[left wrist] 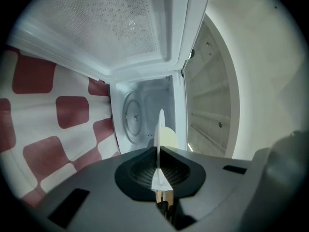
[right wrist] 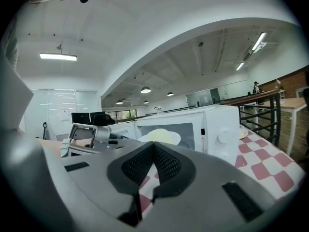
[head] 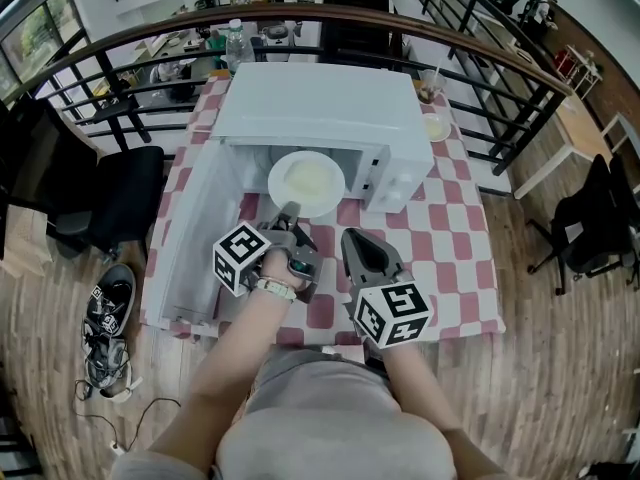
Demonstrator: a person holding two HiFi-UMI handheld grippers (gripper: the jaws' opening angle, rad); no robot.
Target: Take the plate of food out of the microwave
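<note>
On the red-and-white checked table [head: 452, 240] stands a white microwave [head: 320, 108], its door [head: 195, 233] swung wide open to the left in the head view. At the mouth of the cavity sits the white plate [head: 308, 181] with a pale yellow food [head: 312, 178] on it. Its near part reaches out over the tablecloth, and its far part lies within the opening.

The left gripper [head: 290, 211] is clenched on the plate's near rim. Its own view, rolled on its side, shows the plate [left wrist: 158, 129] edge-on as a thin white line pinched between the two black pads, with the food [left wrist: 168, 138] on one face. Beyond it, deeper in the cavity, lies the round turntable [left wrist: 131, 116] – apart from the plate.

The right gripper [head: 350, 236] hangs just beside the left one, over the table's near part and short of the microwave. In its own view the right gripper [right wrist: 154, 146] has its jaws pressed together at the tips with nothing between them. Past them that view takes in the plate [right wrist: 161, 137] in front of the opening and the left gripper [right wrist: 91, 134] at its side.

A smaller plate [head: 436, 126] rests on the table to the right of the microwave, and a clear bottle [head: 236, 43] stands behind it. On the wooden floor at the left lies a pair of shoes [head: 108, 318], near a dark chair [head: 120, 198].
</note>
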